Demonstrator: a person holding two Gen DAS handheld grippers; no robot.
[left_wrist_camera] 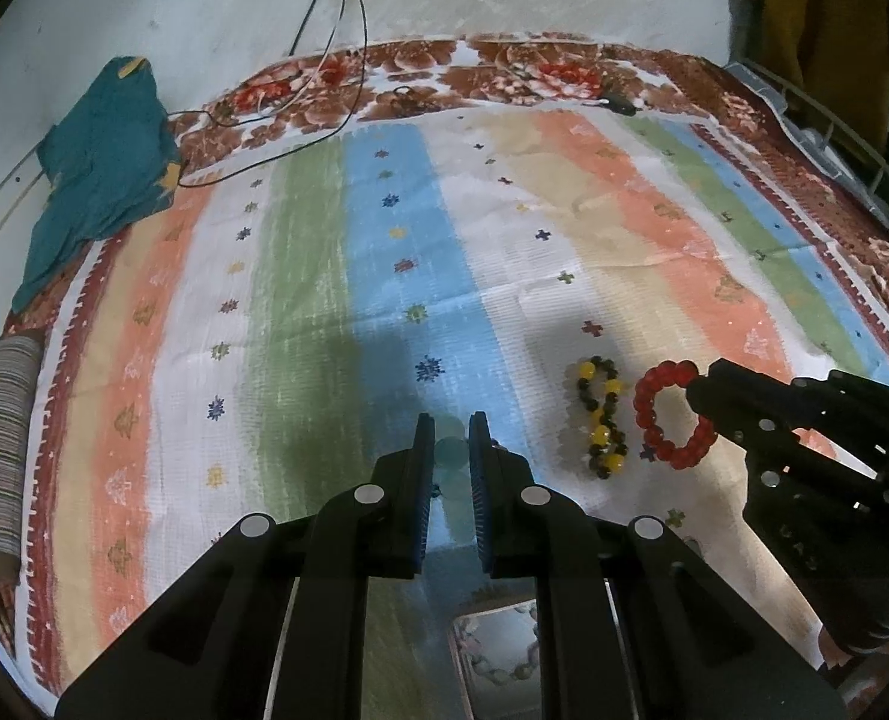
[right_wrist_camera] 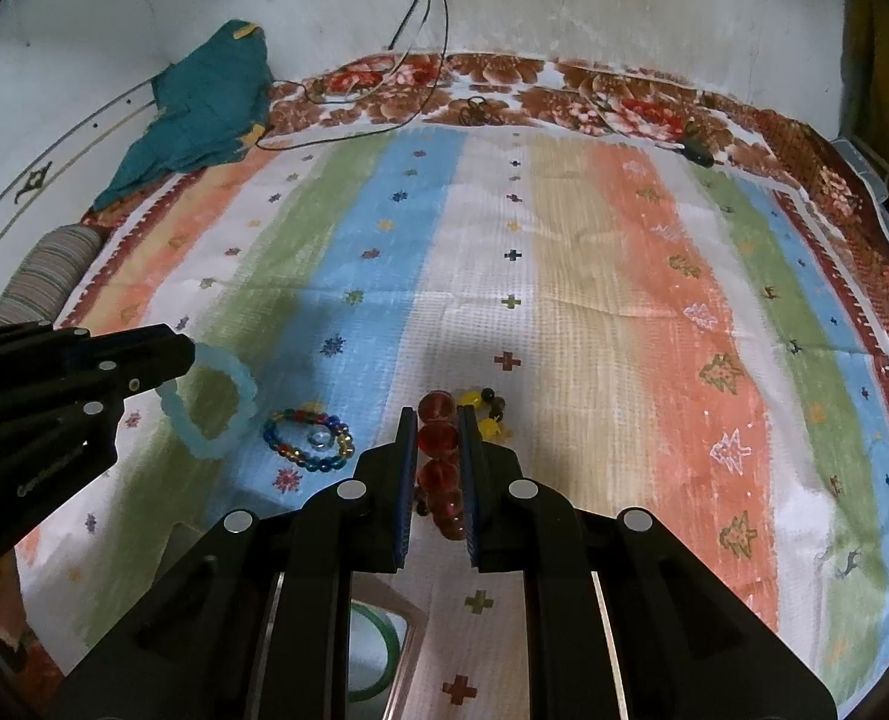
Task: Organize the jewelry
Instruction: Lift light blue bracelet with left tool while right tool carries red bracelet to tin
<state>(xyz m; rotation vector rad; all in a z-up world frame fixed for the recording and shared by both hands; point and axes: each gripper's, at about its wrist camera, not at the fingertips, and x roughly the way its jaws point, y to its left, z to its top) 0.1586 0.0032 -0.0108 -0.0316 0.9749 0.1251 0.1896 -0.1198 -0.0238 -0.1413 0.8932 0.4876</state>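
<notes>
Between the right tool (right_wrist_camera: 438, 456) pads, clamped: red bracelet (right_wrist_camera: 439, 468), over the bed (right_wrist_camera: 594, 276). In the left tool (left_wrist_camera: 449, 450), gripped likewise: pale blue bracelet (right_wrist_camera: 216, 408). Risk: smooth beads slipping out, snagging the yellow-black bracelet (left_wrist_camera: 603, 420) alongside.

Probably a home bedroom: striped bedsheet (left_wrist_camera: 384, 252), floral blanket (left_wrist_camera: 504, 72), crumpled teal garment (left_wrist_camera: 96, 180) by stained wall (left_wrist_camera: 204, 6).

2 wrist fisheyes, low over striped cloth (left_wrist_camera: 504, 228), facing wall; both share bracelets.
</notes>
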